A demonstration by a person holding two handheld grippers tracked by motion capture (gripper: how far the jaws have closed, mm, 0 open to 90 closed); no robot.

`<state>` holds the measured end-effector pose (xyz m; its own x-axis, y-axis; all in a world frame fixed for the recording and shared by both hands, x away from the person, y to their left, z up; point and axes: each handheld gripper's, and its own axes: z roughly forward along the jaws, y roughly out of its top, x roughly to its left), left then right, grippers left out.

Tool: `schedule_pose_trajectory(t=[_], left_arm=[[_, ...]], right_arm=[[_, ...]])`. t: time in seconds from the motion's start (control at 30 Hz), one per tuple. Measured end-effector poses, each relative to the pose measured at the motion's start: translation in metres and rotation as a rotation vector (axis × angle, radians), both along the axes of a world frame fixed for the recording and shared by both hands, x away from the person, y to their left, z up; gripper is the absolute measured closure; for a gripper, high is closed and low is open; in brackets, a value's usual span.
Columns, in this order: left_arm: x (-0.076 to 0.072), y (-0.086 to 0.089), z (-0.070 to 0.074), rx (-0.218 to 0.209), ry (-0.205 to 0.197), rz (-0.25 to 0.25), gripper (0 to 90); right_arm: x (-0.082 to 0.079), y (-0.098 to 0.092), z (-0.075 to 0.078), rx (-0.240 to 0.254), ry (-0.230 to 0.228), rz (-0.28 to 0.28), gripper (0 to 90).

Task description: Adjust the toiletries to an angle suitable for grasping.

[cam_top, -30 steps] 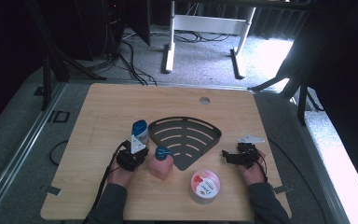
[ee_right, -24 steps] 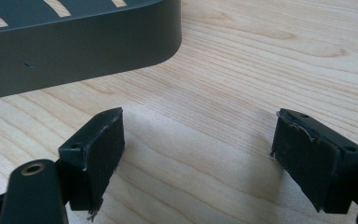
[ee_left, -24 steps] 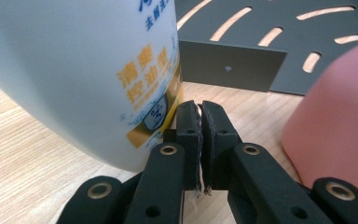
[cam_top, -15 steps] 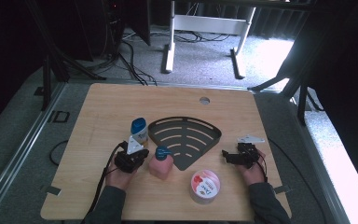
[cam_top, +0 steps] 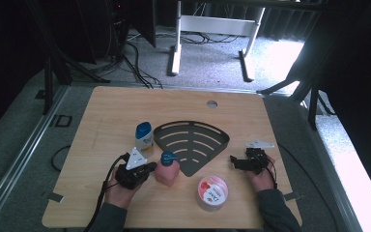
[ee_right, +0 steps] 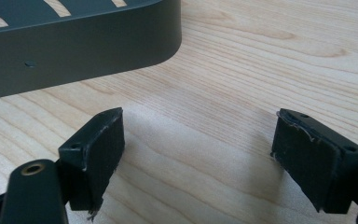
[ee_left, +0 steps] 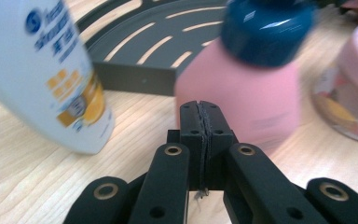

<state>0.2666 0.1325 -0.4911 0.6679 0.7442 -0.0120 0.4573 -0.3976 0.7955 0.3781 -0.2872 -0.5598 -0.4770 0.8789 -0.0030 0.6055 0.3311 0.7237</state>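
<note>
The left gripper [cam_top: 147,169] sits at the near left of the wooden surface [cam_top: 106,111], held in the person's left hand [cam_top: 121,193]; its jaws are clenched tight on each other with nothing between them, as the left gripper view shows, where the two black pads meet along one seam [ee_left: 200,123]. The jaws have just been closing the last bit, empty. Their tips point at the pink bottle [cam_top: 167,170], which stands upright just beside them with a dark blue cap [cam_top: 167,156]; in the left gripper view the bottle [ee_left: 242,98] rises right behind the tips, blurred, and whether they touch it I cannot tell. A white bottle [cam_top: 144,138] with a blue cap stands upright just behind the left gripper, near the left edge of the dark fan-shaped tray [cam_top: 193,145]; in the left gripper view it [ee_left: 46,79] leans across the left side of the picture, apart from the jaws. The pink bottle stands at the tray's near left edge, on the wood and not in the tray. A round tub [cam_top: 212,192] with a pink and white lid sits on the surface to the right of the pink bottle, near the front edge. The right gripper [cam_top: 234,161] rests at the right of the tray, in the right hand [cam_top: 262,178]; its jaws are released, standing wide apart over bare wood [ee_right: 200,154], with the tray's corner [ee_right: 98,42] just ahead.
</note>
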Motion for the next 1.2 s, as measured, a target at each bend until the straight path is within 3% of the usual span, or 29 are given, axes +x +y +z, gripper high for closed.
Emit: schedule_pose_trajectory(t=[0.3, 0.7, 1.03, 1.2], left_arm=[[-0.012, -0.016, 0.015, -0.003, -0.019, -0.071, 89.4], [-0.012, -0.040, 0.015, -0.017, -0.017, -0.114, 88.4], [-0.004, -0.062, 0.008, -0.040, -0.009, -0.123, 87.7], [0.000, -0.068, 0.007, -0.029, -0.003, -0.095, 89.0]], right_arm=[[0.000, 0.000, 0.000, 0.001, 0.000, -0.001, 16.6], [0.000, 0.000, 0.000, 0.001, 0.000, -0.001, 16.6], [0.000, 0.000, 0.000, 0.001, 0.000, -0.001, 16.6], [0.000, 0.000, 0.000, 0.001, 0.000, -0.001, 16.6]])
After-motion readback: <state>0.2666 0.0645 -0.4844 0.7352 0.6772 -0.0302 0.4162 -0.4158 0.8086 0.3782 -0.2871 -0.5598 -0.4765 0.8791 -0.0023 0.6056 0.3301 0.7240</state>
